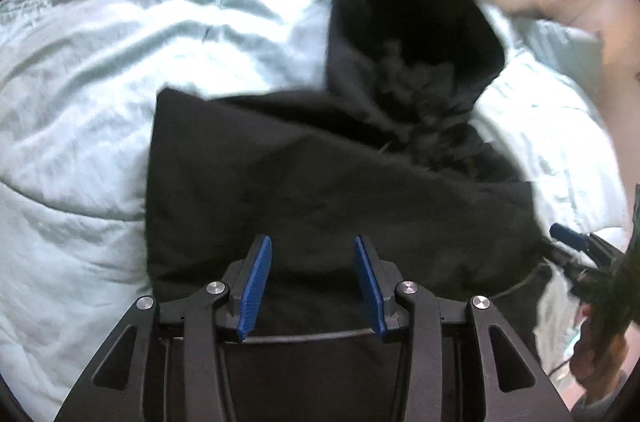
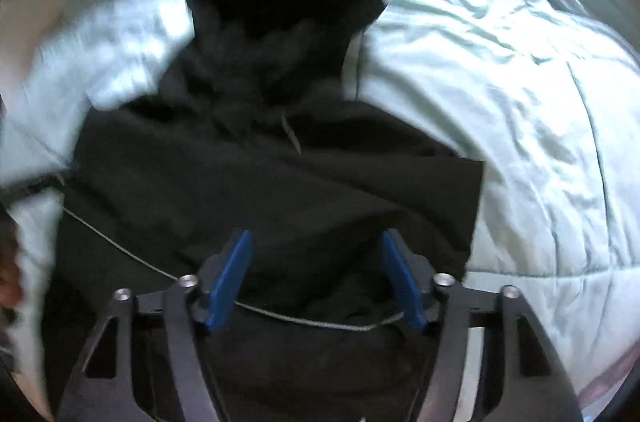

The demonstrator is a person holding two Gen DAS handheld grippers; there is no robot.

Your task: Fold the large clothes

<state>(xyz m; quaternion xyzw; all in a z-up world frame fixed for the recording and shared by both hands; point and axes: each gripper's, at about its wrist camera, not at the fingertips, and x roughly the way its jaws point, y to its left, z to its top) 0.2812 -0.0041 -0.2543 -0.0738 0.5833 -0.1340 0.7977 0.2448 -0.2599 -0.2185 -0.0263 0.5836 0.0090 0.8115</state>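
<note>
A black hooded sweatshirt of soft matte cloth (image 1: 340, 182) lies spread on a pale mint quilted satin bedspread (image 1: 100, 82), glossy and full of rippled creases, and it fills the space straight ahead of both tongs. Its body is folded into a roughly squared slab with a sharp corner off to the left of the left tongs, and the rounded, dark hollow hood (image 1: 416, 34) sits beyond it at the far end, bunched and wrinkled at the neck. The left tongs (image 1: 314, 286) hang over the near hem, ribbed blue pads standing partly apart with only cloth showing beneath the gap; nothing is pinched there. Off to their right, the right tongs come in at the garment's edge, carried by a hand (image 1: 600, 350). Over to the right wrist view: the right tongs (image 2: 316, 278) have their smooth blue pads spread wide, free of the fabric, poised above a lumpy fold of the sweatshirt (image 2: 280, 182). A thin grey drawcord (image 2: 320, 324) runs across the cloth just under them. The view is blurred.
</note>
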